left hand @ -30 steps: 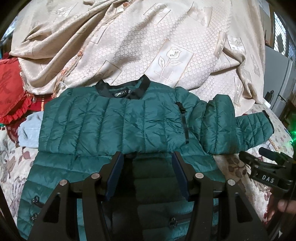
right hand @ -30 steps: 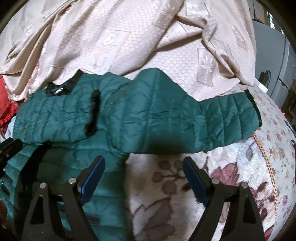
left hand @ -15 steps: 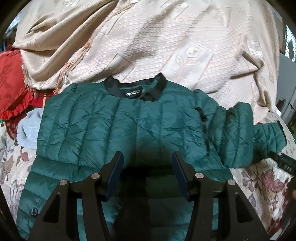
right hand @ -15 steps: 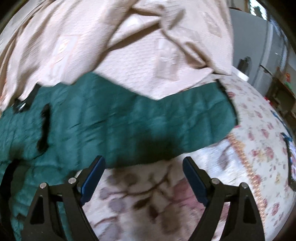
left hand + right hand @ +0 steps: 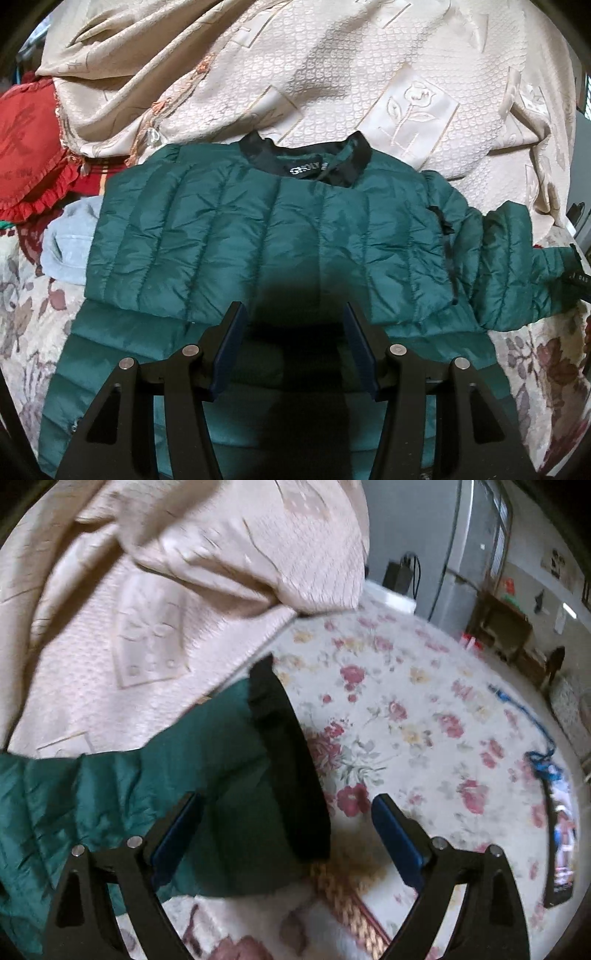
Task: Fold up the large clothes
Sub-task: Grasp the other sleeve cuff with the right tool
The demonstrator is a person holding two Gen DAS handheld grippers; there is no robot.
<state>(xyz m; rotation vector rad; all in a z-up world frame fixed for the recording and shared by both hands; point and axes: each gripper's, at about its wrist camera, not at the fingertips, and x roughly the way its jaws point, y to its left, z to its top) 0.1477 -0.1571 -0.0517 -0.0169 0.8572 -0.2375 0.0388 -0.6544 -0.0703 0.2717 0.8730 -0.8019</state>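
Observation:
A dark green puffer jacket point(image 5: 258, 236) lies on the bed with its black collar point(image 5: 306, 162) at the far side and its upper part folded over the lower part. My left gripper point(image 5: 292, 310) hovers over the jacket's middle, its blue pads apart with nothing clamped between them. The jacket's right sleeve point(image 5: 517, 266) stretches out to the right. In the right wrist view that sleeve point(image 5: 166, 782) ends in a black cuff point(image 5: 291, 775). My right gripper point(image 5: 286, 801) is open wide just above the cuff, which lies between the fingers untouched by the pads.
A crumpled beige embossed bedspread point(image 5: 332, 74) is piled behind the jacket. A red frilled cushion point(image 5: 29, 147) and a light blue cloth point(image 5: 70, 243) lie at the left. The floral sheet point(image 5: 406, 720) extends right, with a phone point(image 5: 561, 838) and a blue cord point(image 5: 543, 753) on it.
My right gripper has swung right along the sleeve, from the armpit area to the cuff, rolling as it went. My left gripper has shifted slightly over the jacket. The jacket's shape is unchanged.

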